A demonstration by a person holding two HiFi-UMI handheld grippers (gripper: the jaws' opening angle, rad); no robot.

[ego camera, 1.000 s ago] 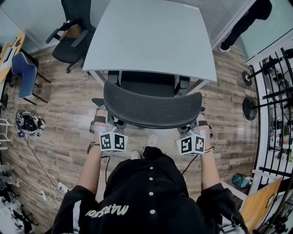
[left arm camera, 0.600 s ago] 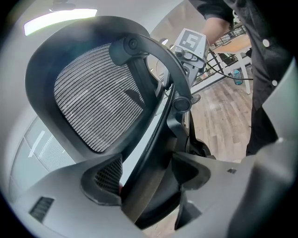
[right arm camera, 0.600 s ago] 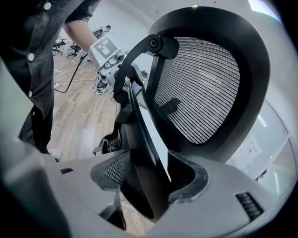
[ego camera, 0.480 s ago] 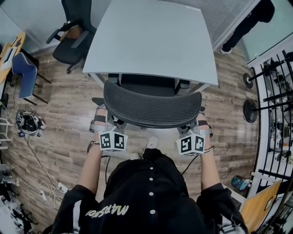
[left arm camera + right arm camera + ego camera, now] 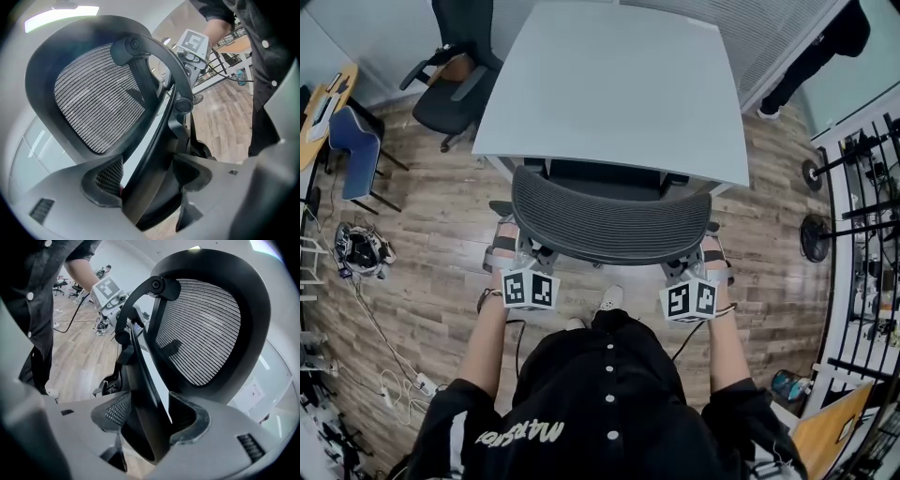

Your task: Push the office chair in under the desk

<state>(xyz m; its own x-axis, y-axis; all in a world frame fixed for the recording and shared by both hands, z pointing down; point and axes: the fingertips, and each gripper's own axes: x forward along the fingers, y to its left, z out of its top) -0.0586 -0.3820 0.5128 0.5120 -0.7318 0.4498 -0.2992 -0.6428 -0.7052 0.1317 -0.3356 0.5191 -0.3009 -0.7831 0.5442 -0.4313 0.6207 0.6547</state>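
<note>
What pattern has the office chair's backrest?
Striped grey mesh backrest in a black frame; clearest in the right gripper view.

Left gripper (image 5: 530, 258), right gripper (image 5: 686, 269): level with each other, tilted downward, jaws clamped wide on the office chair (image 5: 609, 225) frame (one bar each). Forearms (image 5: 490, 342) extended forward, parallel.
</note>
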